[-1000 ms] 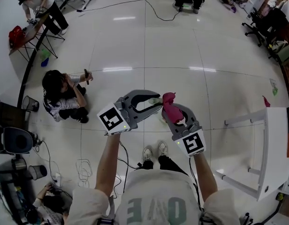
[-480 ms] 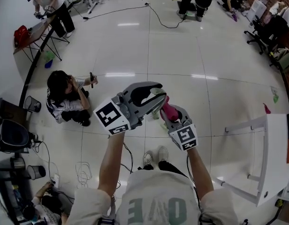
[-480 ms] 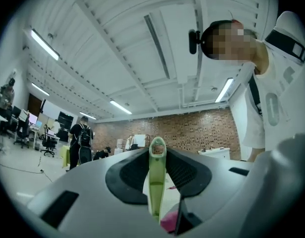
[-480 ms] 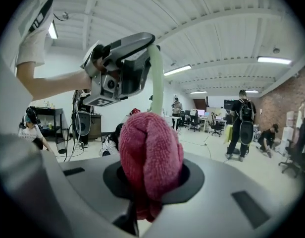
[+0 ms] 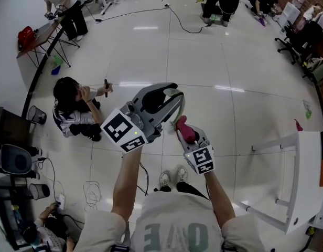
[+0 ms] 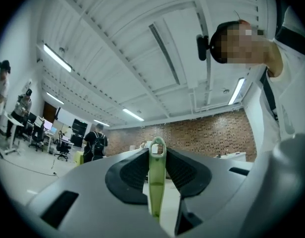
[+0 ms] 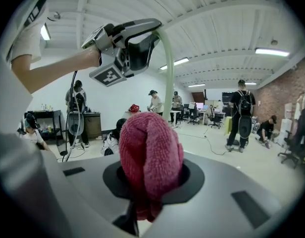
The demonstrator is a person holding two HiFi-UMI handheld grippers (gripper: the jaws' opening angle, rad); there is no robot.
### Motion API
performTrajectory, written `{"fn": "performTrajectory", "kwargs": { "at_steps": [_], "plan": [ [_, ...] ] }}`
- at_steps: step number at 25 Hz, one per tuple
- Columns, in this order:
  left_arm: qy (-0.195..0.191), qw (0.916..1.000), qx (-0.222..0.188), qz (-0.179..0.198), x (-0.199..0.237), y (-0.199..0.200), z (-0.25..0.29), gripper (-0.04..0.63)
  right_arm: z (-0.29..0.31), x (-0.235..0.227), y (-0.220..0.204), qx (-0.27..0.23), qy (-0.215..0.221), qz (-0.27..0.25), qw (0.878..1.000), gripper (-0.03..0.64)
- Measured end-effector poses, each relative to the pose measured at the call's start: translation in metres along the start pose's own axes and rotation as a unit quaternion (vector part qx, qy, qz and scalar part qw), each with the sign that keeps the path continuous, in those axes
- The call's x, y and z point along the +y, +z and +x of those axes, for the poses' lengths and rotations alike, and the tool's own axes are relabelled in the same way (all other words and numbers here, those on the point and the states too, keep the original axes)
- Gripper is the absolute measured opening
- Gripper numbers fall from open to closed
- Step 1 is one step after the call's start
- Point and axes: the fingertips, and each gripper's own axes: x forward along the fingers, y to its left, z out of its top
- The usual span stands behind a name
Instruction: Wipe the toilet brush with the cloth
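The toilet brush [image 6: 156,182] has a thin, light green handle [image 7: 168,68] with a small hole at its end. Only the handle shows; I cannot see the brush end. It sits in the middle of the head view, pinched tight between the jaws of the left gripper [image 5: 175,94]. The cloth [image 7: 150,152] is dark pink and fluffy, bunched into a ball. The right gripper [image 5: 186,134] is squeezed tight on it, just below the handle. I cannot tell if cloth and handle touch. Both bare arms [image 5: 125,188] reach up from the bottom of the head view. The left gripper is higher and points to the upper right. The right gripper points to the upper left.
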Motion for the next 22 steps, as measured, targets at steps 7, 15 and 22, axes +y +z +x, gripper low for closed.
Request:
{"fn": "performTrajectory", "kwargs": {
  "at_steps": [7, 15, 22],
  "plan": [
    [0.047, 0.9986, 0.015, 0.02, 0.006, -0.007, 0.002, 0.109, -0.007, 0.04, 0.035, -0.069, 0.023, 0.123, 0.99, 0.069],
    [0.068, 0.9973, 0.004, -0.025, 0.005, -0.015, -0.015, 0.109, 0.015, 0.012, 0.028, -0.039, -0.06, 0.081, 0.994, 0.069],
    [0.082, 0.9963, 0.012, -0.022, 0.002, -0.023, -0.023, 0.109, 0.005, -0.01, 0.049, -0.07, -0.1, 0.086, 0.989, 0.069]
  ]
}}
